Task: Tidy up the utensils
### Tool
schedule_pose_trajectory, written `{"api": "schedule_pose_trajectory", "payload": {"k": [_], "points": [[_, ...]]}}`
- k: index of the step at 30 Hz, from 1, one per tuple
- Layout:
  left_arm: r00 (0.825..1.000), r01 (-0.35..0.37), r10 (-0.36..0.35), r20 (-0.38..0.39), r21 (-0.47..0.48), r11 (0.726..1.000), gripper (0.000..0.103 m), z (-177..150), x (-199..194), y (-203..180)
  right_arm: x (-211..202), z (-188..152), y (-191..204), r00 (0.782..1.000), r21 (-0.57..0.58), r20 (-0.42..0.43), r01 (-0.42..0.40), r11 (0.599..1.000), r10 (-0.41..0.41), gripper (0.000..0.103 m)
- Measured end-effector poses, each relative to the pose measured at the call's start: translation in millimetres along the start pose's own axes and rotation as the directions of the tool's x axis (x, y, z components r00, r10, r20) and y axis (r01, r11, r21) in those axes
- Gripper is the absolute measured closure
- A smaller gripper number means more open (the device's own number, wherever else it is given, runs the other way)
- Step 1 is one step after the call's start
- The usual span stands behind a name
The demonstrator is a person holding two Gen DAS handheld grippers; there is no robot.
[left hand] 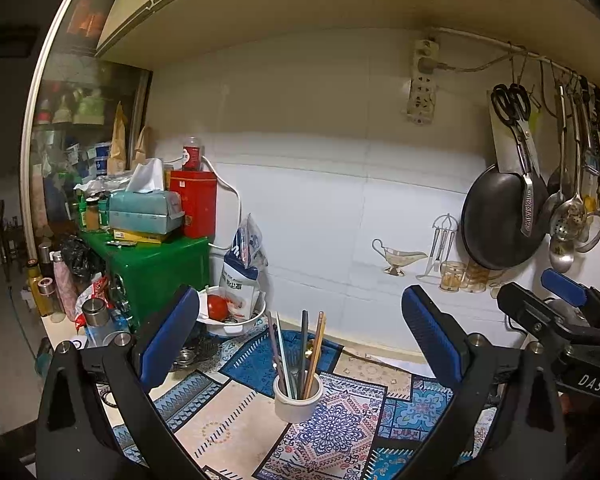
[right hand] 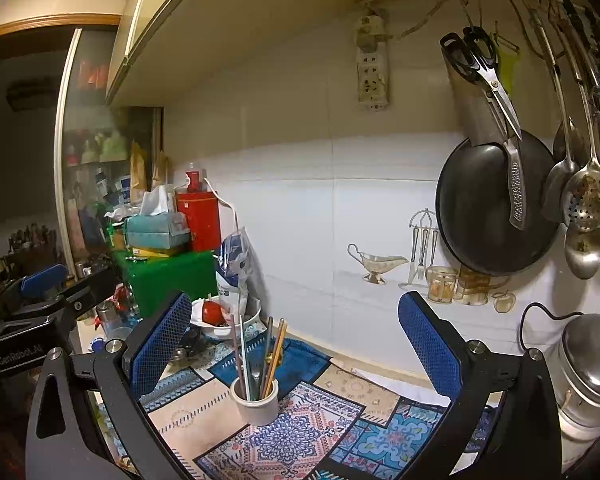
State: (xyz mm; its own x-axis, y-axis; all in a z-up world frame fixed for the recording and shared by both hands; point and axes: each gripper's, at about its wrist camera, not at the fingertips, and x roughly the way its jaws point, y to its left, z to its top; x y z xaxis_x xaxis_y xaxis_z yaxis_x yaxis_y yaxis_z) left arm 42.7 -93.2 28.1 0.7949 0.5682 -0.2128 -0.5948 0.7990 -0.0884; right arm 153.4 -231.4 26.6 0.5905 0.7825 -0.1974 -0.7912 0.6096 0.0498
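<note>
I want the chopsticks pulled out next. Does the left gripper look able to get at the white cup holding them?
Probably yes. The left gripper is open, and the white cup stands upright on the patterned mat straight ahead between its fingers, with nothing in between.

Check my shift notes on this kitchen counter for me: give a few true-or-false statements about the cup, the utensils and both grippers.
1. The white cup stands upright on the patterned mat. True.
2. The left gripper is shut on a chopstick. False: it is open and holds nothing.
3. Chopsticks stand in the cup. True.
4. The right gripper grips the cup. False: it is open, apart from it.
5. A black pan hangs on the wall. True.
</note>
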Motion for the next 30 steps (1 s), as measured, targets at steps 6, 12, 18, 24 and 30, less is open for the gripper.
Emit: {"api": "schedule_pose_trajectory", "payload": {"k": [6, 12, 18, 24, 30], "points": [[1.0, -0.003, 0.003, -0.001, 0.002, 1.0, 0.001, -0.9, 1.1, 0.3, 1.3, -0.4, -0.4, 1.0, 0.004, -0.008, -0.001, 1.0, 0.001, 0.0], [1.0, -0.005, 0.005, -0.002, 0.001, 1.0, 0.001, -1.3, 2.0, 1.1, 1.9, -0.4, -0.1, 1.0, 0.005, -0.012, -0.002, 1.0, 0.002, 0.0], [1.0, -0.005, 0.005, -0.003, 0.001, 1.0, 0.001, -1.9, 2.8, 1.9, 3.0, -0.5, 0.5, 1.0, 0.005, -0.015, -0.005, 1.0, 0.005, 0.0], [1.0, -0.007, 0.007, -0.004, 0.002, 1.0, 0.001, -3.4, 2.7, 0.8, 3.6, -1.1, 0.5, 1.0, 0.004, -0.021, -0.01, 1.0, 0.01, 0.0], [1.0, -0.006, 0.006, -0.005, 0.004, 1.0, 0.001, -4.9, 3.3, 0.1, 3.5, -1.4, 0.5, 1.0, 0.004, -0.022, -0.011, 1.0, 0.011, 0.0]]}}
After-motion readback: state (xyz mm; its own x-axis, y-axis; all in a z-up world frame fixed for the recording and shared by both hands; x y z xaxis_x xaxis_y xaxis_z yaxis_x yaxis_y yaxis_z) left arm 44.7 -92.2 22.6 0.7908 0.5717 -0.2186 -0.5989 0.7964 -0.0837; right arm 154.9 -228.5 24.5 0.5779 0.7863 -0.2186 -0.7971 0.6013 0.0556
